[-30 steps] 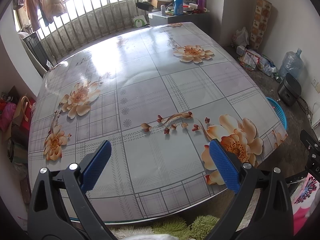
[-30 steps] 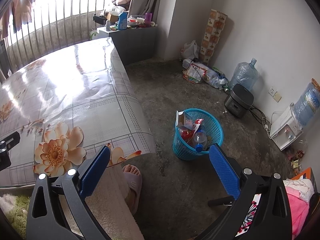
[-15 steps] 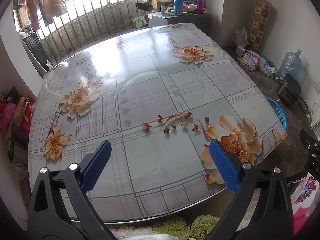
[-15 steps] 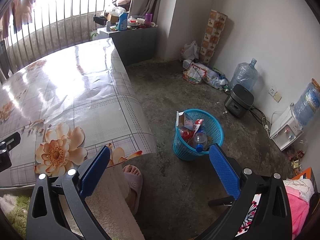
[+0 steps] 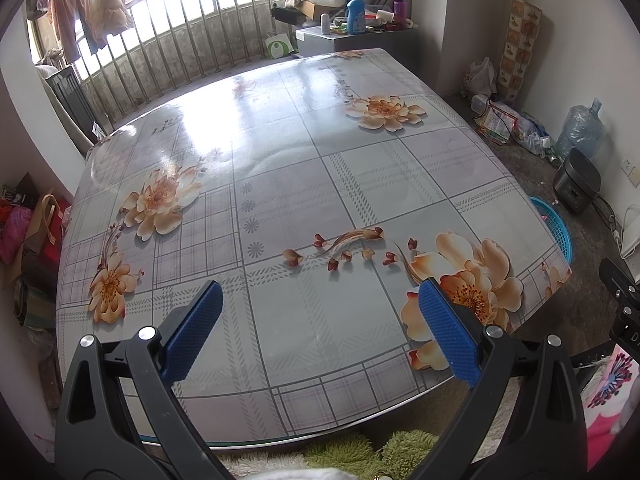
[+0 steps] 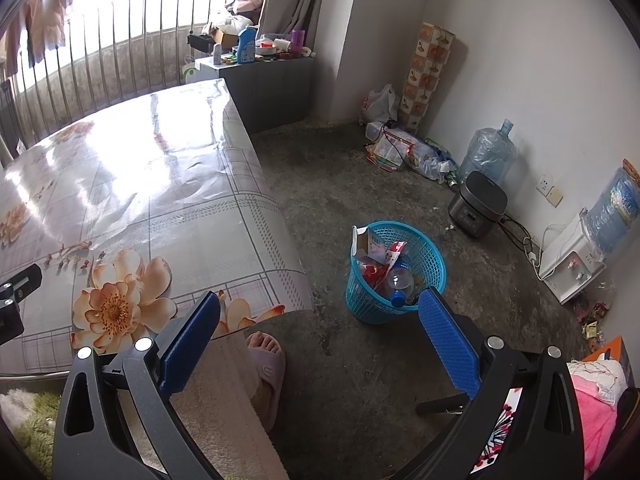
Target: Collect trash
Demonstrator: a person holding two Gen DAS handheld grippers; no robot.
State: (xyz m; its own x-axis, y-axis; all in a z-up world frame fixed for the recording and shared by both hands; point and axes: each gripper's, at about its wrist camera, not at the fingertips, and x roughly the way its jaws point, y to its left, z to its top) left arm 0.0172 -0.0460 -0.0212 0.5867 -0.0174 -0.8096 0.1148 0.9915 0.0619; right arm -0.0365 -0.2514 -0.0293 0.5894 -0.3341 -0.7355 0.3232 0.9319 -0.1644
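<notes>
Blue basket [image 6: 396, 276] of trash on the floor just beyond the table [image 6: 168, 184] corner, ahead of the nearer right gripper [image 6: 320, 344]; left gripper [image 5: 320, 332] over the table; both wide open, empty.

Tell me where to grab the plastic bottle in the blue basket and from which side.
Grip the plastic bottle around its neck, just below the blue cap, coming from above. It leans cap-up toward the near rim of the blue basket, and cartons crowd its far side, so probably only the top is free.
</notes>
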